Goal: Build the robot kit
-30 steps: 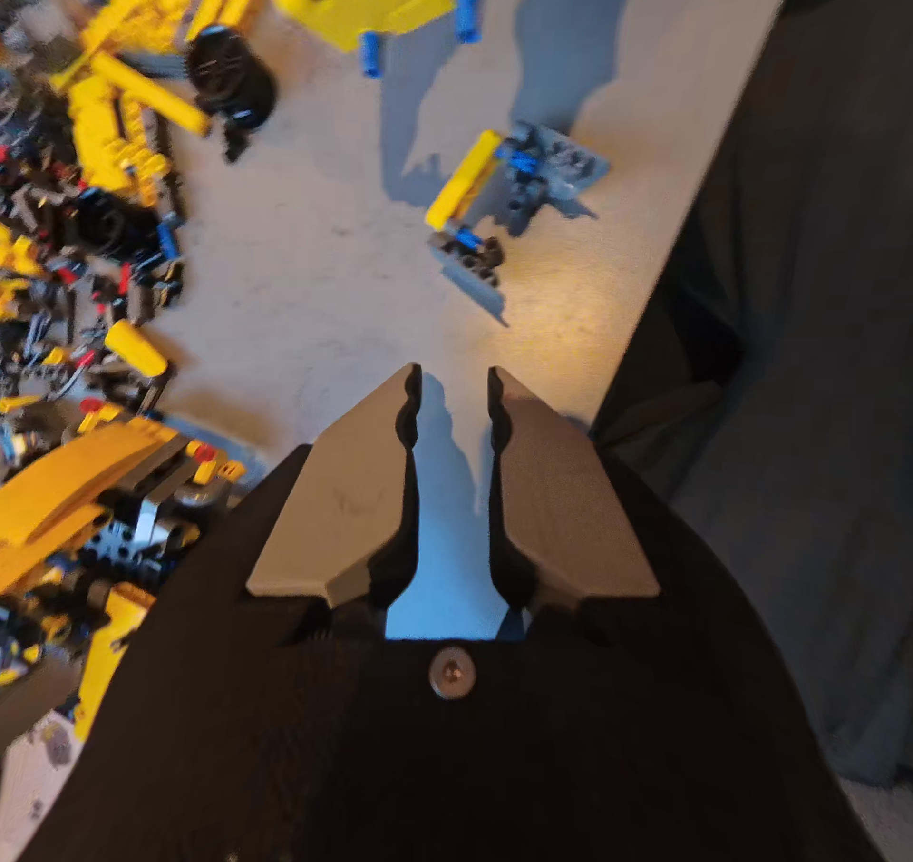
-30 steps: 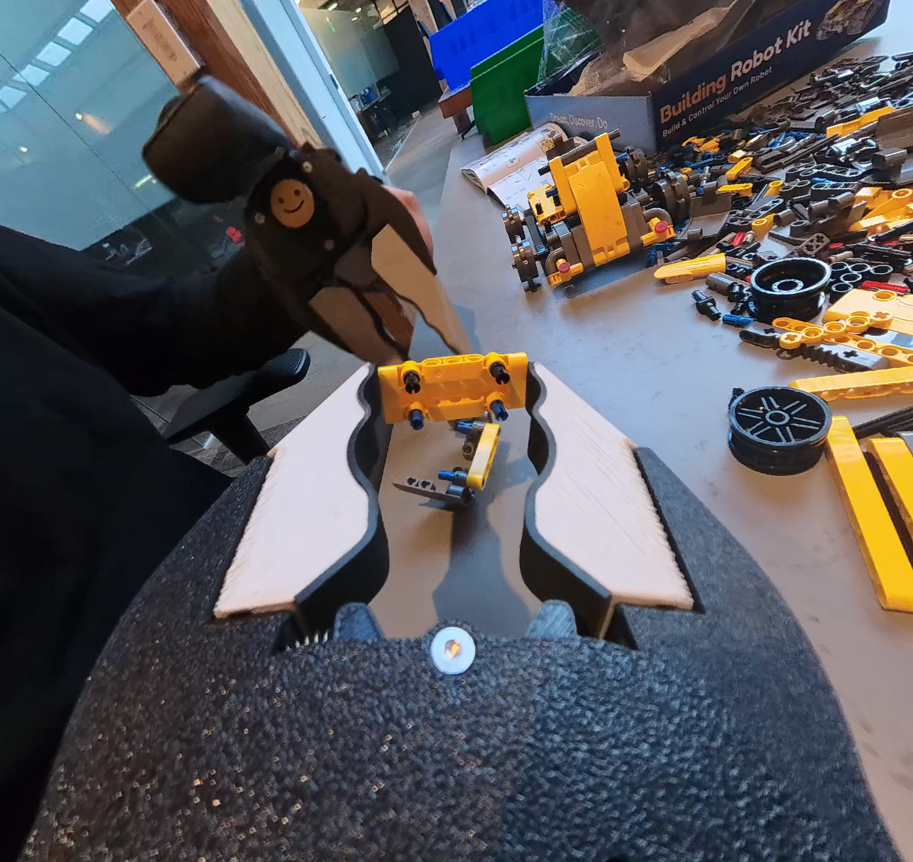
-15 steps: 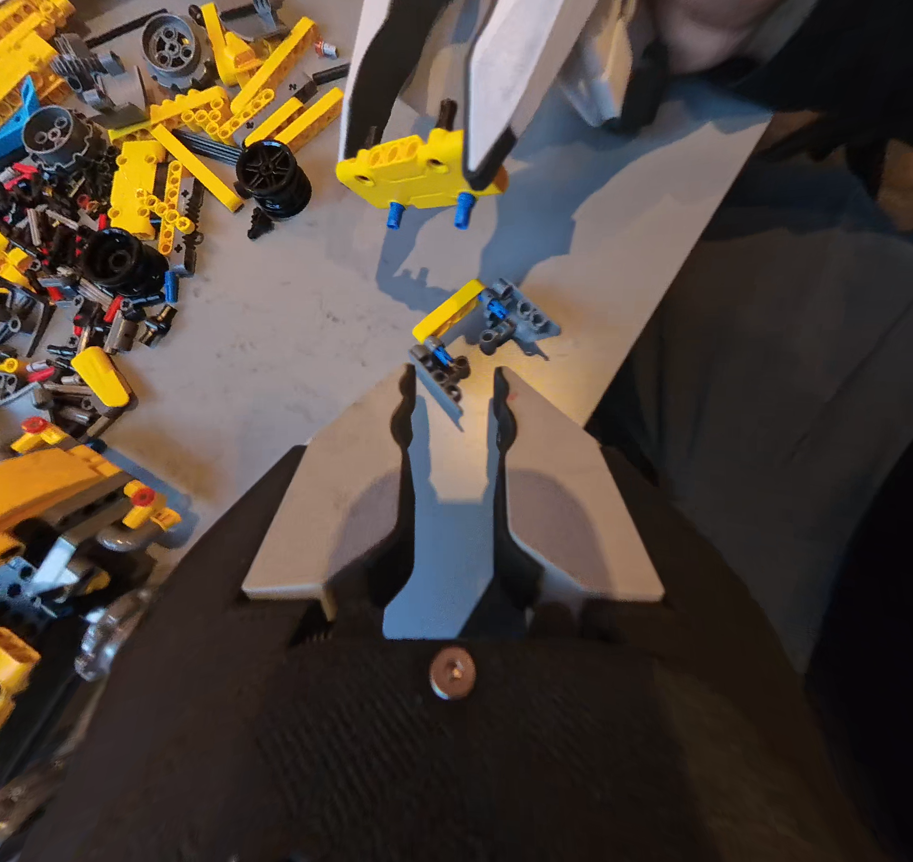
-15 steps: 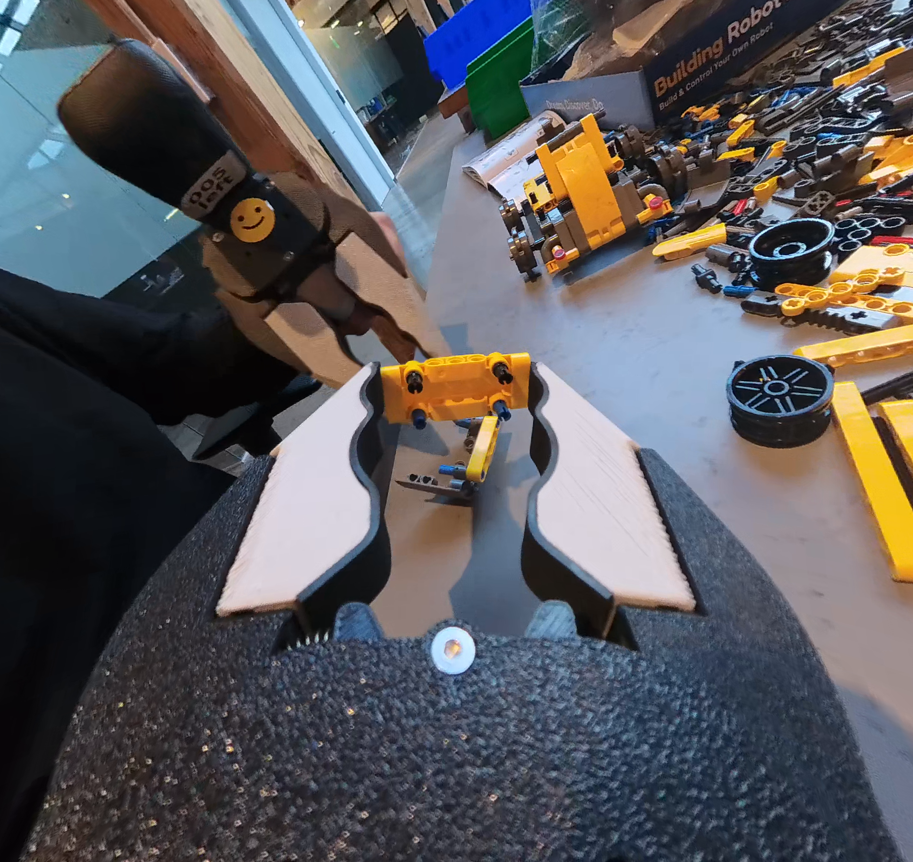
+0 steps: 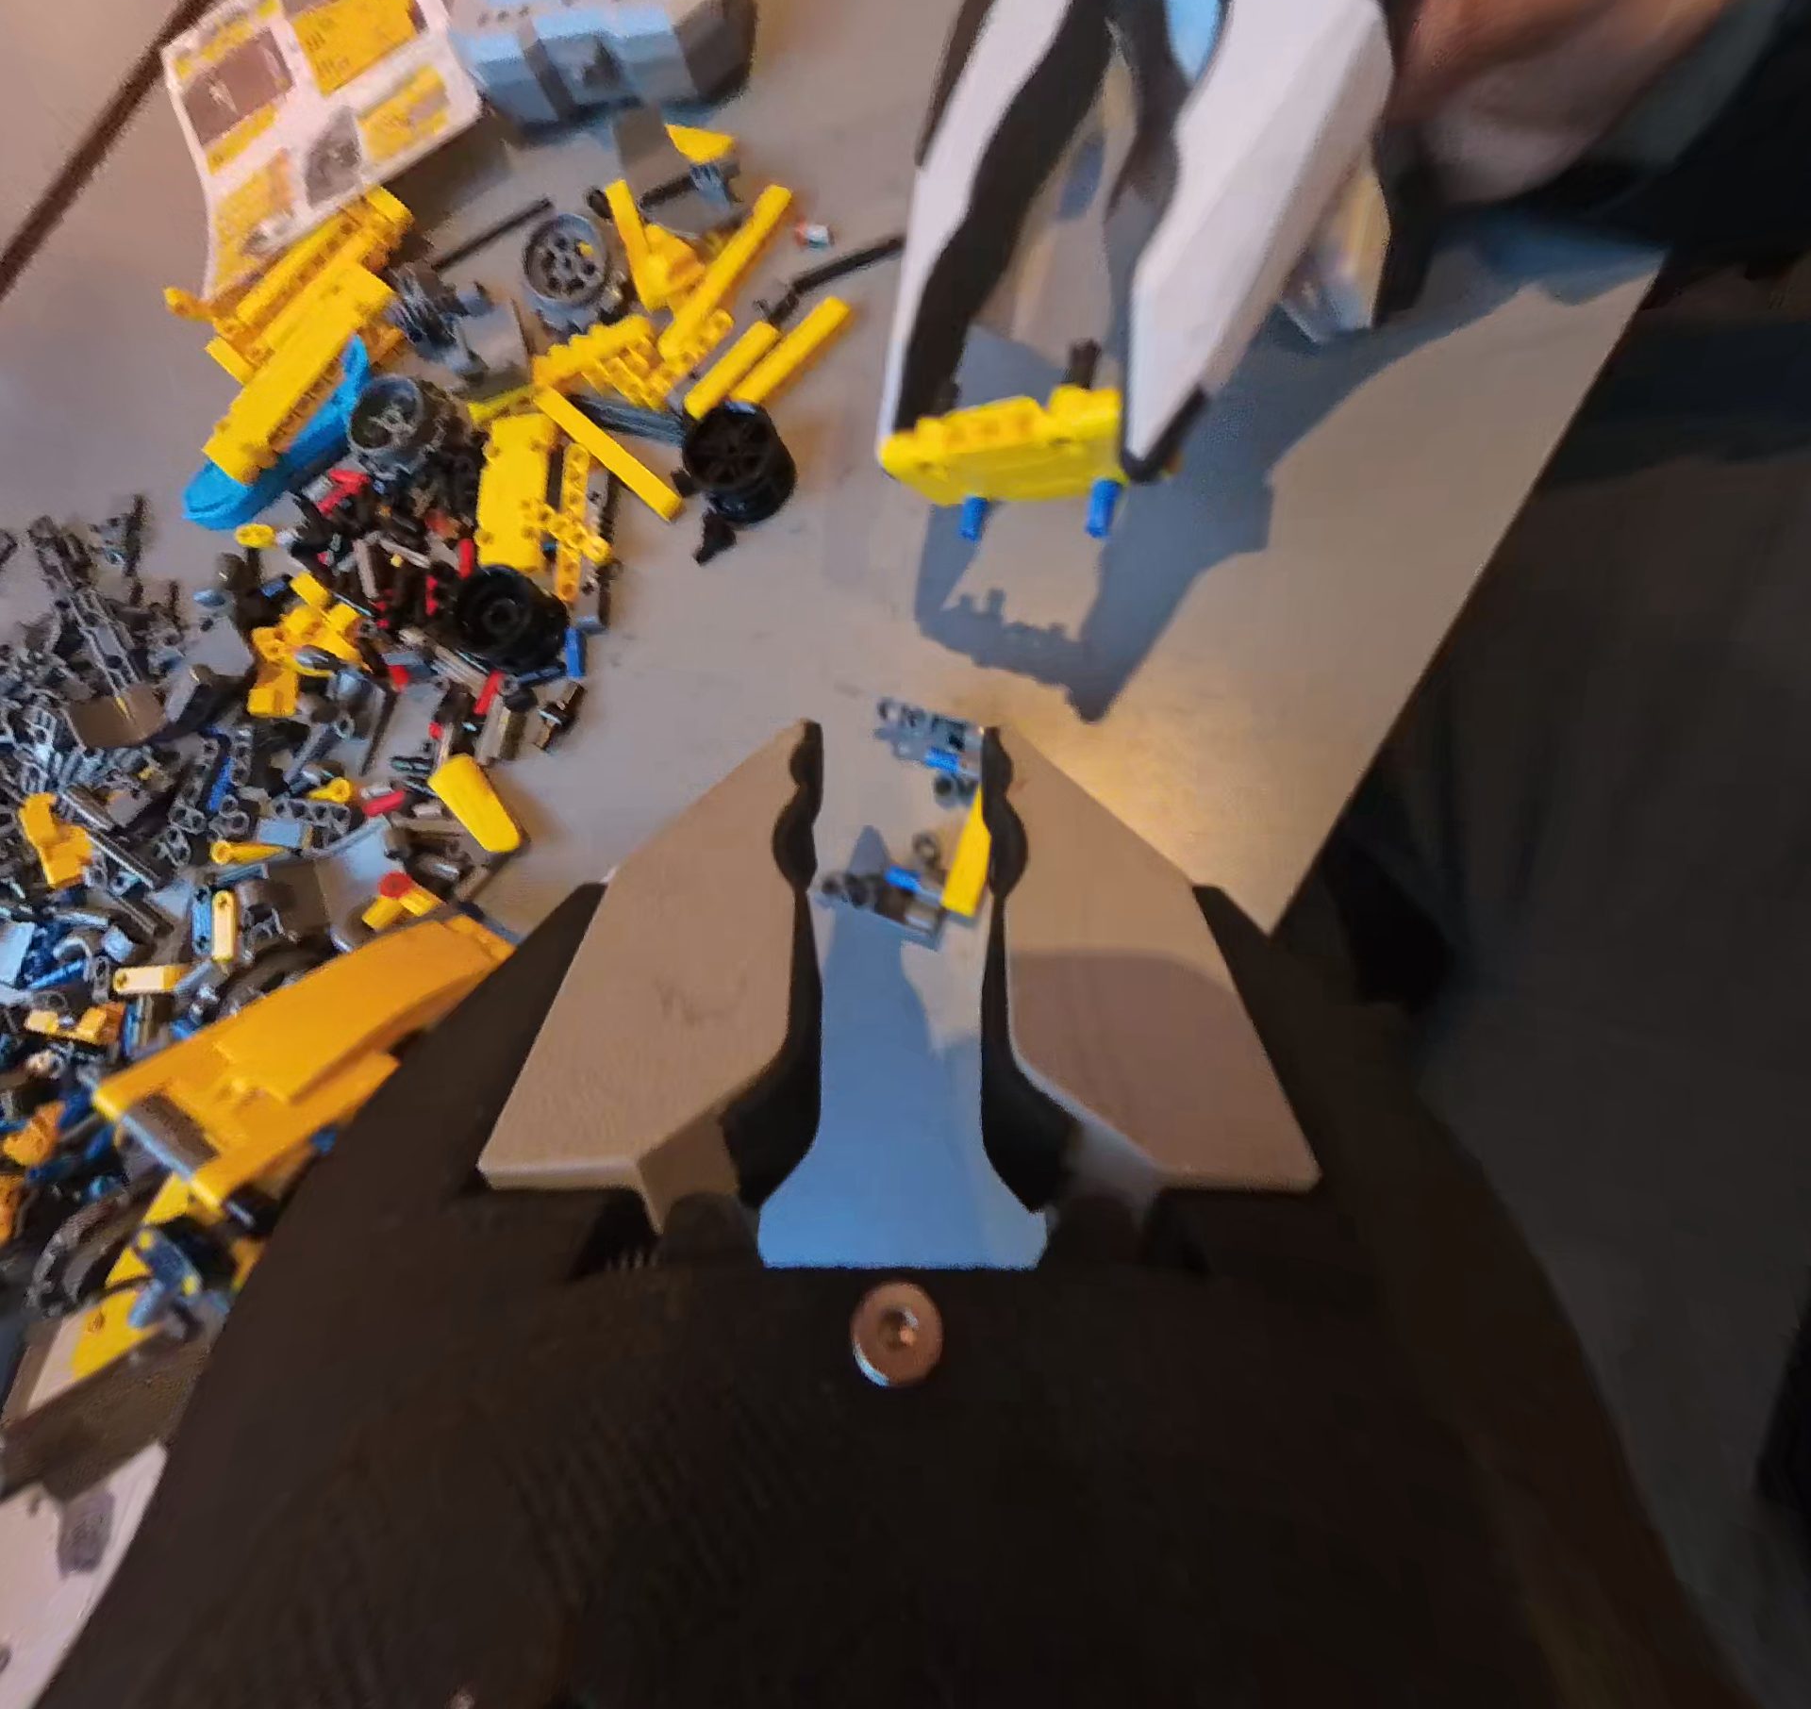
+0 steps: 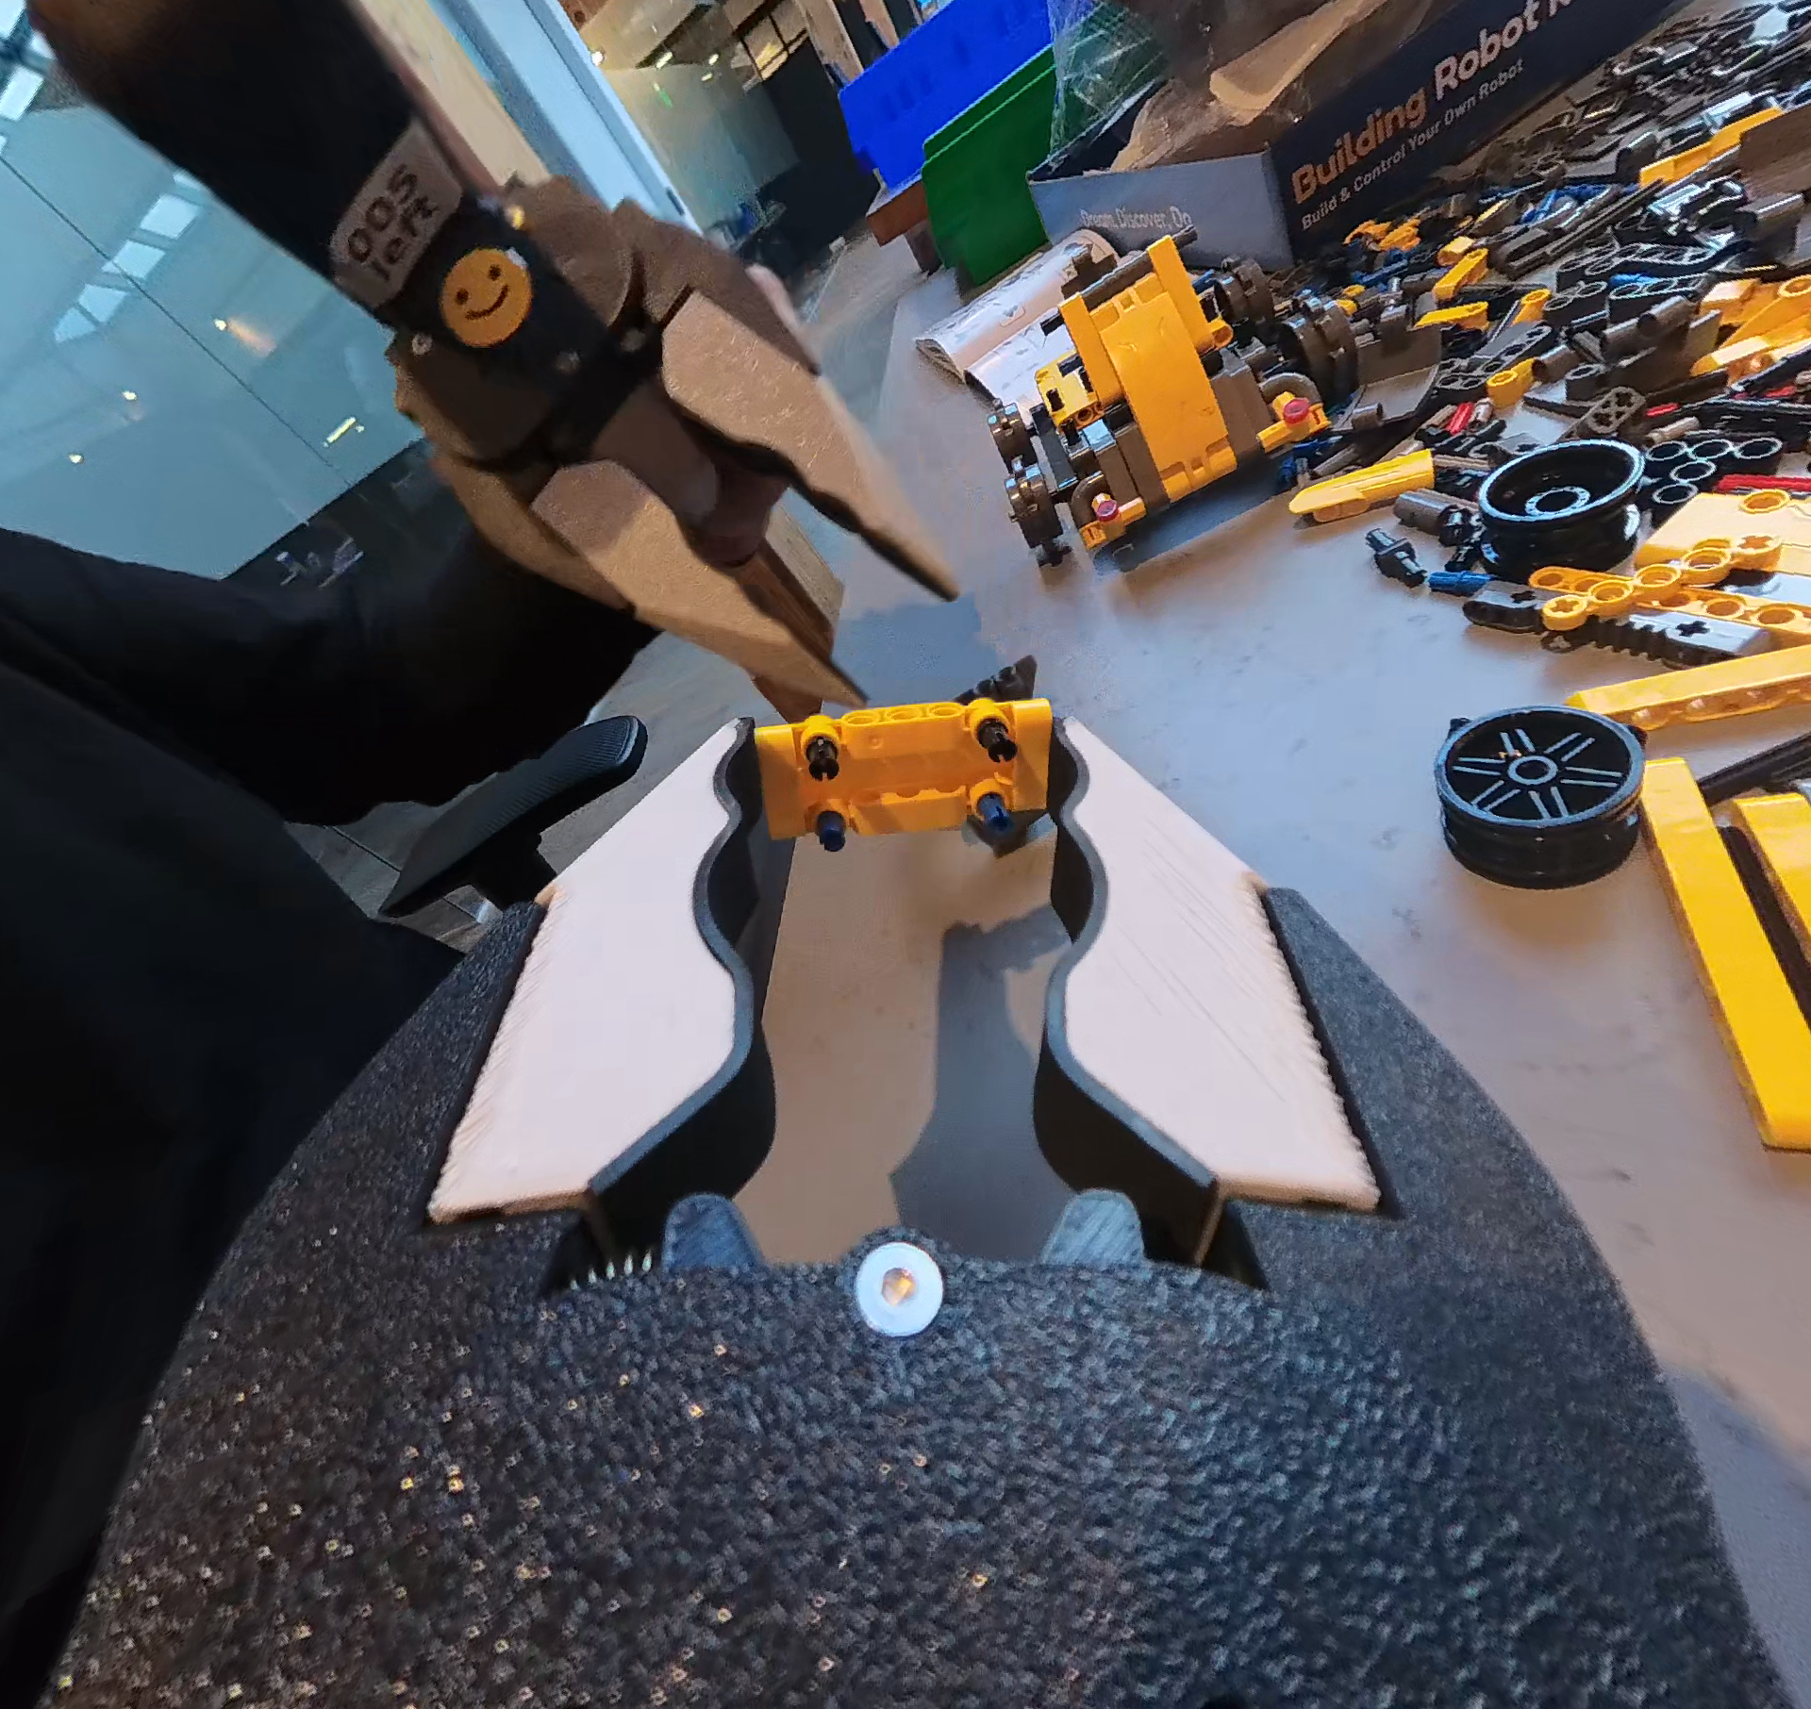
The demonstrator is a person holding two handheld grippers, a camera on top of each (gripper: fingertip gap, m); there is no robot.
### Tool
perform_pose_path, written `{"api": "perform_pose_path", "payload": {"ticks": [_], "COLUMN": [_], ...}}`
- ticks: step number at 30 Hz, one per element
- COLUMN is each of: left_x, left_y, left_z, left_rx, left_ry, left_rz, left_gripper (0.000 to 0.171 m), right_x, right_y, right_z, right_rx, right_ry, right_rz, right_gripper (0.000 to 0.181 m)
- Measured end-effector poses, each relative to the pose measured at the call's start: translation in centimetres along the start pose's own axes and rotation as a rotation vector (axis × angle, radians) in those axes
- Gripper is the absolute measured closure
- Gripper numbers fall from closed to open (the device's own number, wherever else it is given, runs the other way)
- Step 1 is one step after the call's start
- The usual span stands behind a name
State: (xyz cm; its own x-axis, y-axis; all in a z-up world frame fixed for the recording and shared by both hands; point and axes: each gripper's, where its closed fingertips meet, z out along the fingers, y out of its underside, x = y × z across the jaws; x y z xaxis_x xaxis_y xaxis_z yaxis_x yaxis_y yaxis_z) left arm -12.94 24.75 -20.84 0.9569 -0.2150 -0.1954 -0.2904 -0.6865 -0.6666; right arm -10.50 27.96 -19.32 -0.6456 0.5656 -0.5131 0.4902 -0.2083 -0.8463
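In the left wrist view, our left gripper (image 5: 897, 751) hangs open and empty above a small grey and yellow assembly (image 5: 921, 854) on the table (image 5: 1225, 682), near its edge. If we close off-centre, we judge the piece could skid over that edge.

In the right wrist view, our right gripper (image 6: 906, 746) pinches a yellow block (image 6: 902, 765) by its ends, above the table. Its pins project downward; a tilt could, we think, jam them or twist the block loose.
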Motion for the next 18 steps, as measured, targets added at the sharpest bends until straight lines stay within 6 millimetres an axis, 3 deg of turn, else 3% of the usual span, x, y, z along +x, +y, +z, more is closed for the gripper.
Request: {"api": "perform_pose_path", "payload": {"ticks": [4, 7, 9, 11, 14, 18], "left_x": [2.6, 3.0, 3.1, 2.5, 2.1, 2.5], "left_y": [2.9, 4.2, 4.3, 4.5, 1.6, -4.0], "left_z": [1.1, 2.5, 3.3, 3.8, 3.0, -1.1], "left_rx": [-0.112, -0.178, -0.187, -0.195, 0.005, 0.543], "left_ry": [0.045, 0.070, 0.086, 0.066, 0.046, 0.215], "left_rz": [0.051, 0.064, 0.082, 0.074, -0.007, -0.372], "left_gripper": [0.143, 0.144, 0.162, 0.163, 0.163, 0.164], "right_x": [-0.1, -0.1, 0.0, 0.1, 0.3, 0.1], "right_y": [0.1, 0.2, 0.1, -0.1, -0.4, -0.5], "right_z": [0.2, 0.2, 0.1, 0.0, -0.3, -0.5], "right_rx": [-0.012, -0.014, -0.006, 0.006, 0.024, 0.039], "right_ry": [0.001, 0.004, 0.006, 0.010, 0.021, -0.017], "right_rz": [-0.010, -0.014, -0.009, -0.003, -0.003, 0.033], "right_gripper": [0.123, 0.123, 0.123, 0.123, 0.123, 0.123]}}
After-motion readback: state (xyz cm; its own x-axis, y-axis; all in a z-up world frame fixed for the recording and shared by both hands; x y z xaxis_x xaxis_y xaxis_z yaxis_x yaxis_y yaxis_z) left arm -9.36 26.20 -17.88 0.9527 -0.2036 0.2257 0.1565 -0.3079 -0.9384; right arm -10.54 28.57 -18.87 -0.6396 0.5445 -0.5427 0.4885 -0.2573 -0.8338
